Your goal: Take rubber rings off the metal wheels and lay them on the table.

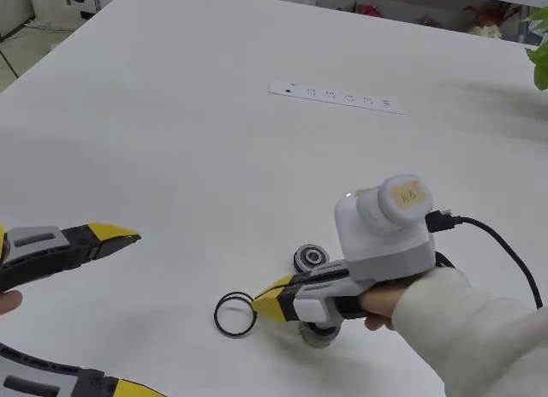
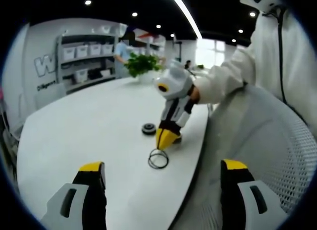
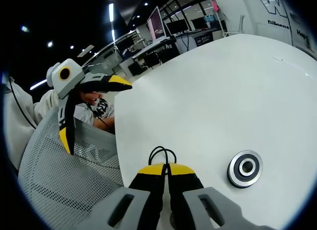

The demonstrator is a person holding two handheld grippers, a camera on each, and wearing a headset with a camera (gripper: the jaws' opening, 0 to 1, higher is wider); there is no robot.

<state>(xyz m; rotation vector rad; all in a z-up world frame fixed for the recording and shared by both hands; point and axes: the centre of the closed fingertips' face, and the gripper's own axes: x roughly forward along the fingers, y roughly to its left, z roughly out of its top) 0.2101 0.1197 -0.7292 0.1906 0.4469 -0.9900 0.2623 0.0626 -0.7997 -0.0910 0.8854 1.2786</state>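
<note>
The right gripper's point(image 3: 168, 169) yellow-tipped fingers point(image 3: 153, 171) are pressed together on the edge of a thin black rubber ring point(image 1: 235, 314). The ring lies flat on the white tabletop point(image 1: 214, 157) at lower centre, with a metal wheel point(image 1: 311, 258) near it. A white-sleeved hand point(image 1: 387, 305) holds this gripper low and nearly level. At lower left, the left gripper's point(image 1: 120, 311) fingers are spread wide.

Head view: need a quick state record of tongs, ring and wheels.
left tongs: open, at the left over the table, apart from the work
right tongs: shut, tips on the edge of the rubber ring, apparently pinching it
rubber ring: black, off the wheels, lying on the table
wheel 1: flat on the table just beyond the right tongs, dark outer band
wheel 2: partly hidden under the right tongs
other: power strip at the far side of the table
</note>
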